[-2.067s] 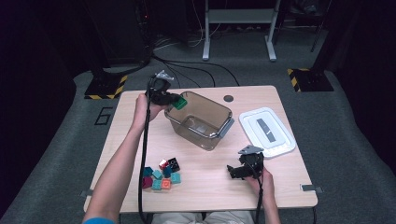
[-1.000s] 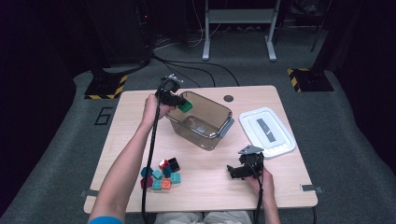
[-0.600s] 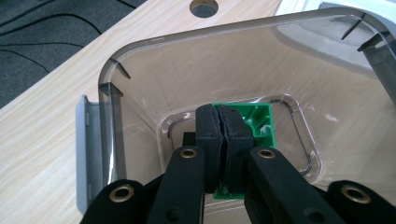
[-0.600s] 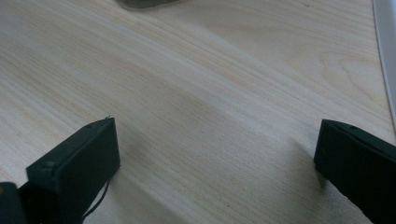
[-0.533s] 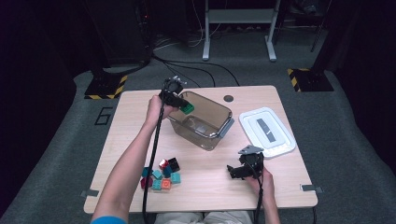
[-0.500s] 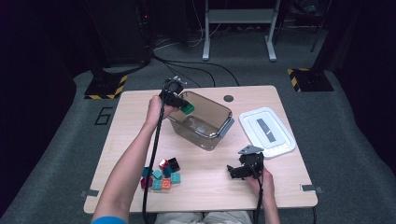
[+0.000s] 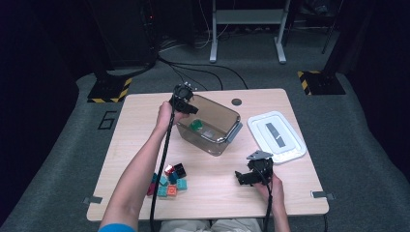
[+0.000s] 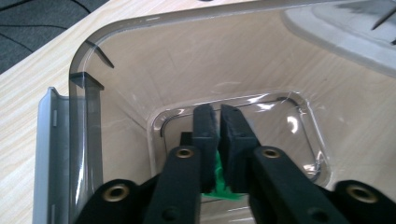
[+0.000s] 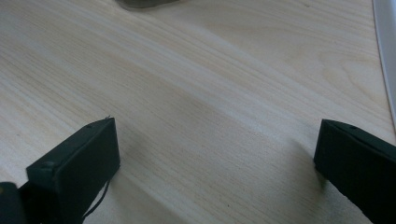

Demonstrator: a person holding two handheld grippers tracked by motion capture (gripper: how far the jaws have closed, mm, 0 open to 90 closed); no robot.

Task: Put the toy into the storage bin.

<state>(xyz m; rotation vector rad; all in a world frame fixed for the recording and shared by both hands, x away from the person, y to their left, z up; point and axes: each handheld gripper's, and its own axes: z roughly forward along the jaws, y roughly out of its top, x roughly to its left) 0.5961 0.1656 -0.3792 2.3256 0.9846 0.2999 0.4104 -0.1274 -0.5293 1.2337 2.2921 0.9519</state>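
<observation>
Release needs finishing: left gripper (image 7: 189, 110), jaws just parting slightly over bin (image 7: 212, 101), should spread fully so block (image 7: 196, 125), glimpsed through their gap low inside, drops clear; right gripper (image 7: 244, 178) rests agape on table (image 7: 145, 125).

The claw (image 8: 219, 135), jaws just parting, over a green block (image 8: 218, 179) inside the clear bin (image 8: 116, 93).

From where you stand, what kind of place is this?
Probably a lab or recording workspace: a wooden table on grey carpet, cables trailing to dark equipment, and yellow-black hazard-striped stand bases.
</observation>
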